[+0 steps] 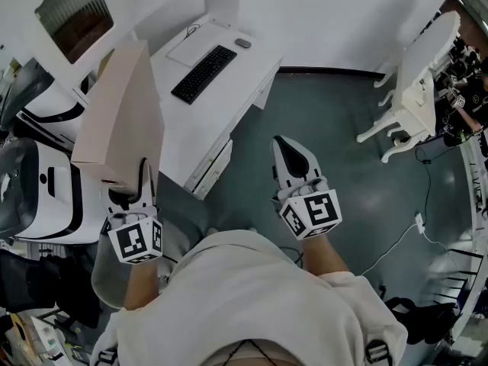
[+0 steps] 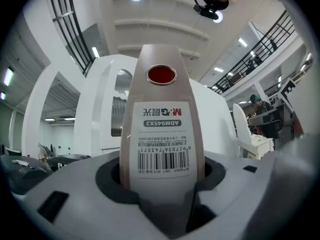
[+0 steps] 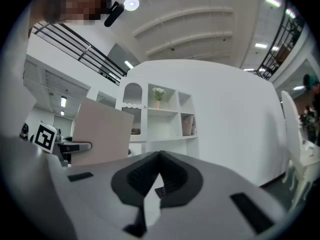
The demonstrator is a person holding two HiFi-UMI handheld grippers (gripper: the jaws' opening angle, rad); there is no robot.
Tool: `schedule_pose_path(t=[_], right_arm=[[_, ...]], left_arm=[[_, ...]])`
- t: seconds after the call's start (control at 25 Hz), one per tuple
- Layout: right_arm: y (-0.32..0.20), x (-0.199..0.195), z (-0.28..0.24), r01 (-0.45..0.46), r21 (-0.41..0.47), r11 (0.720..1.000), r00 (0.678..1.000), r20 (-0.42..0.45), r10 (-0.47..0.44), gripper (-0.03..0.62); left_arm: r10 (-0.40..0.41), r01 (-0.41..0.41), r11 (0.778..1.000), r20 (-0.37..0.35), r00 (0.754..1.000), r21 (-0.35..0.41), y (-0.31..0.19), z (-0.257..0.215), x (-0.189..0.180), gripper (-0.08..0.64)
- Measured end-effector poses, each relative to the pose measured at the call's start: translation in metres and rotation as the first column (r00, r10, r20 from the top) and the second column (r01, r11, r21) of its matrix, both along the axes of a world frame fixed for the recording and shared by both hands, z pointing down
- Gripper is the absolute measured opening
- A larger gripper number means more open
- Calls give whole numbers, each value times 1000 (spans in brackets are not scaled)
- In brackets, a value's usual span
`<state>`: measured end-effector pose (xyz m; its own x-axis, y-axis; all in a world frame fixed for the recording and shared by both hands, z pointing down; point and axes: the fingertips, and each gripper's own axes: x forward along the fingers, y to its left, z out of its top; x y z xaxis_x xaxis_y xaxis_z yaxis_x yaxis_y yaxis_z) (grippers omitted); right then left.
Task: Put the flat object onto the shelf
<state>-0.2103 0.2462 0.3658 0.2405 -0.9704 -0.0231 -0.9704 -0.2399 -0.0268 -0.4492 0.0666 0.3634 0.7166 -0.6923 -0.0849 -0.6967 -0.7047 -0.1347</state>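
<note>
Seen from above, the person holds both arms out in front, a gripper in each hand. The left gripper point(image 1: 142, 172), at lower left of the frame, points level. Its jaws are clamped on the near end of a flat box point(image 1: 122, 120) that sticks out ahead of them. The right gripper point(image 1: 285, 146), near the centre, also points level and carries nothing, its jaws closed together. The bare left forearm point(image 1: 137, 284) and right forearm point(image 1: 326, 256) reach up from the bottom of the frame.
</note>
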Motion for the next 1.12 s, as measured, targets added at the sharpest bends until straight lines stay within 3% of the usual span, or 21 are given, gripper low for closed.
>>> schedule_pose_path(t=[0.48, 0.84, 1.12], right_arm=[[23, 21, -3, 21, 22, 1000, 1000, 7, -21, 3], [47, 46, -2, 63, 1, 998, 998, -3, -63, 3], [38, 65, 5, 58, -10, 998, 998, 0, -58, 3]], left_arm=[[-9, 9, 1000, 6, 1000, 3, 14, -8, 23, 262], [-67, 67, 998, -43, 997, 2, 26, -22, 41, 262], [-86, 85, 996, -60, 995, -3, 11, -24, 57, 262]])
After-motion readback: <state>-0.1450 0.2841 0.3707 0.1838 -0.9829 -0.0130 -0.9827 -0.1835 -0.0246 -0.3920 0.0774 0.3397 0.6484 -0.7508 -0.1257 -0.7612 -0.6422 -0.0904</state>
